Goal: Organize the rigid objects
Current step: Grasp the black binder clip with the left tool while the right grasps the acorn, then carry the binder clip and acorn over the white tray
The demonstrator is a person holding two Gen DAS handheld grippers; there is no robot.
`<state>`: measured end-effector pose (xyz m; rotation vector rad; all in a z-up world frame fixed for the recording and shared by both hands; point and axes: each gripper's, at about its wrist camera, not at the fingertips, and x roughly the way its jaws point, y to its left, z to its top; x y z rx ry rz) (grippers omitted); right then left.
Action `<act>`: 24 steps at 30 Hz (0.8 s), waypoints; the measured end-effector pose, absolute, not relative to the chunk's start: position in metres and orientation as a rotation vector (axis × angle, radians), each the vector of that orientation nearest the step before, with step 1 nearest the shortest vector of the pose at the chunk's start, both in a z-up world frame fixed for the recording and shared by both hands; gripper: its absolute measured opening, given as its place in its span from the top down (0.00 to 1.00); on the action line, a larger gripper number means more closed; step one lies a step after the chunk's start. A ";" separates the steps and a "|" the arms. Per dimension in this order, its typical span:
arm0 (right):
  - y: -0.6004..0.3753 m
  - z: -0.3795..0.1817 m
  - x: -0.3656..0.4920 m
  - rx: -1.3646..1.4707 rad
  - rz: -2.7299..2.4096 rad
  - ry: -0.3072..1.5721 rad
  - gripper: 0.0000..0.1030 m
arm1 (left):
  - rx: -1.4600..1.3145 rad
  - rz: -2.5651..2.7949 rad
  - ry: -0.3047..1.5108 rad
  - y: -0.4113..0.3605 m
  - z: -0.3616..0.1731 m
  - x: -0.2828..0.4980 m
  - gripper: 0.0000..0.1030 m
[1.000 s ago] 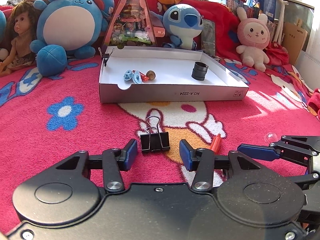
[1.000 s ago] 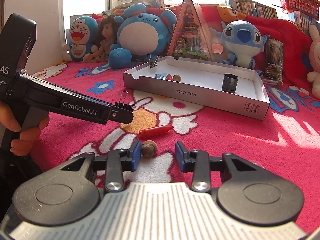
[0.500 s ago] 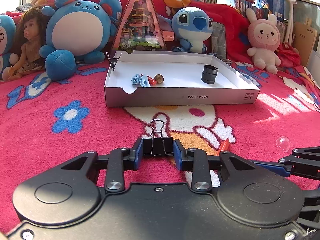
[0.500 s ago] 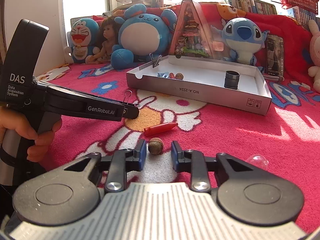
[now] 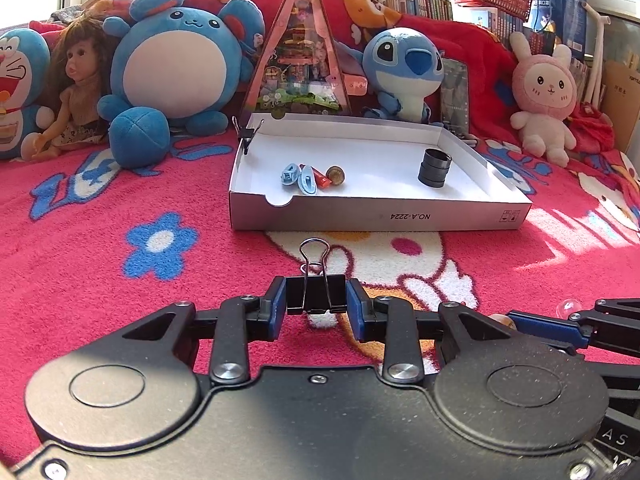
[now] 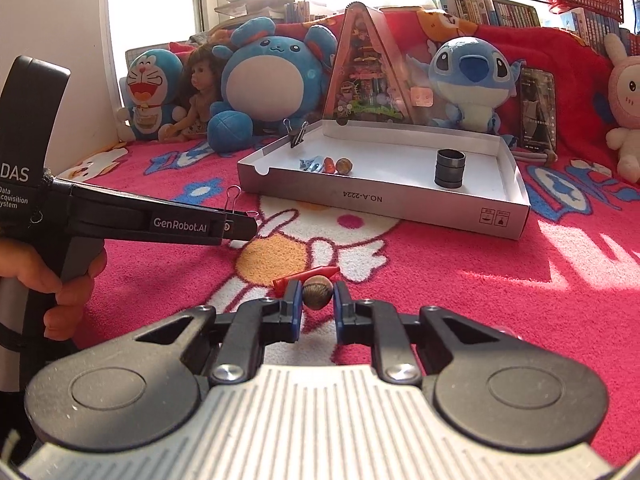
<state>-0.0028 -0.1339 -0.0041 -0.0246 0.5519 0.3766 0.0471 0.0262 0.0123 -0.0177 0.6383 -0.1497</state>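
Observation:
On the pink blanket, my left gripper [image 5: 316, 294] is shut on a black binder clip [image 5: 298, 300], whose wire handle stands upright. Seen from the right wrist, the same left gripper [image 6: 240, 229] pokes in from the left. The jaws of my right gripper [image 6: 317, 294] are closing on a small brown ball [image 6: 316, 301], and both pads press on it. A red crayon-like stick [image 6: 310, 274] lies just beyond it. The white box [image 5: 380, 220] holds a black cylinder [image 5: 434, 168], blue pieces [image 5: 298, 176], a red bit and a second ball [image 5: 335, 174].
Plush toys [image 5: 180, 68], a doll [image 5: 76, 92] and a triangular display case [image 5: 300, 60] line the back. Another binder clip [image 5: 245, 136] sits on the box's far-left corner. A clear bead [image 5: 570, 307] lies on the blanket at right. A person's hand [image 6: 60, 292] holds the left gripper's handle.
Both grippers went from open to shut: the left one closed on the binder clip, the right one on the brown ball. Neither hand shifted much.

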 end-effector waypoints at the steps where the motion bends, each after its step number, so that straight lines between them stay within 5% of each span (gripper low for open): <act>1: -0.135 -0.003 -0.001 -0.026 0.368 0.548 0.81 | -0.014 -0.146 0.634 0.026 0.013 0.048 0.71; 24: -0.173 0.032 0.047 0.020 0.205 0.496 0.81 | -0.046 -0.110 0.571 0.033 0.052 0.092 0.71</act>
